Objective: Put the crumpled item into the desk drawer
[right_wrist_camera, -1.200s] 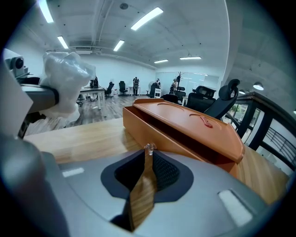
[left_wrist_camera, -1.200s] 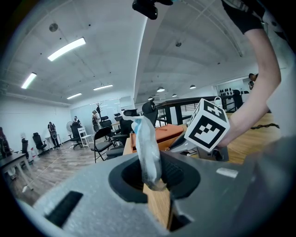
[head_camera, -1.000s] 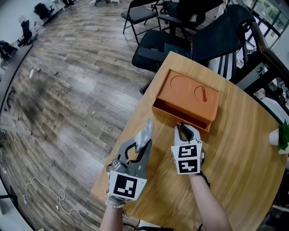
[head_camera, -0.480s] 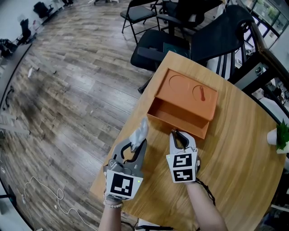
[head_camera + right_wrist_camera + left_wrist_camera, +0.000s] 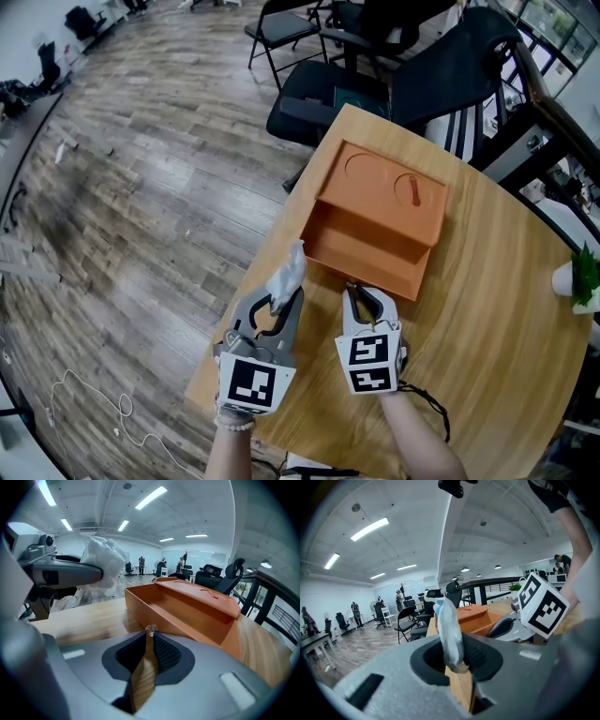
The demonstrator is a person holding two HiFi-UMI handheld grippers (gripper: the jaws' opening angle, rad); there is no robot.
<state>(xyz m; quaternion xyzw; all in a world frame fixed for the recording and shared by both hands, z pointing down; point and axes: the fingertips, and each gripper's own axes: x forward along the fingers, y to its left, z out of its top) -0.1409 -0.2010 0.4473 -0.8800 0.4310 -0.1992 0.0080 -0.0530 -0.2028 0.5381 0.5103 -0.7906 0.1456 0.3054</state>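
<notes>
An orange desk box (image 5: pixel 384 192) stands on the round wooden table (image 5: pixel 497 309), with its drawer (image 5: pixel 361 253) slid out toward me. My right gripper (image 5: pixel 361 292) is shut on the drawer's small clear knob (image 5: pixel 150 630). Its jaws have just been easing open a little, and the knob is still between the tips. My left gripper (image 5: pixel 286 298) is shut on a crumpled whitish item (image 5: pixel 289 270), held upright left of the drawer. That crumpled item (image 5: pixel 447 630) rises between the jaws in the left gripper view. The drawer (image 5: pixel 183 613) shows nothing inside.
The table's near left edge (image 5: pixel 239 309) runs close beside my left gripper, with wood floor beyond. Black office chairs (image 5: pixel 337 94) and a folding chair (image 5: pixel 281 23) stand behind the table. A white pot with a plant (image 5: pixel 579 279) sits at the right edge.
The right gripper has drawn back toward me and the drawer has slid further out of the box. The left gripper and its crumpled item have stayed put.
</notes>
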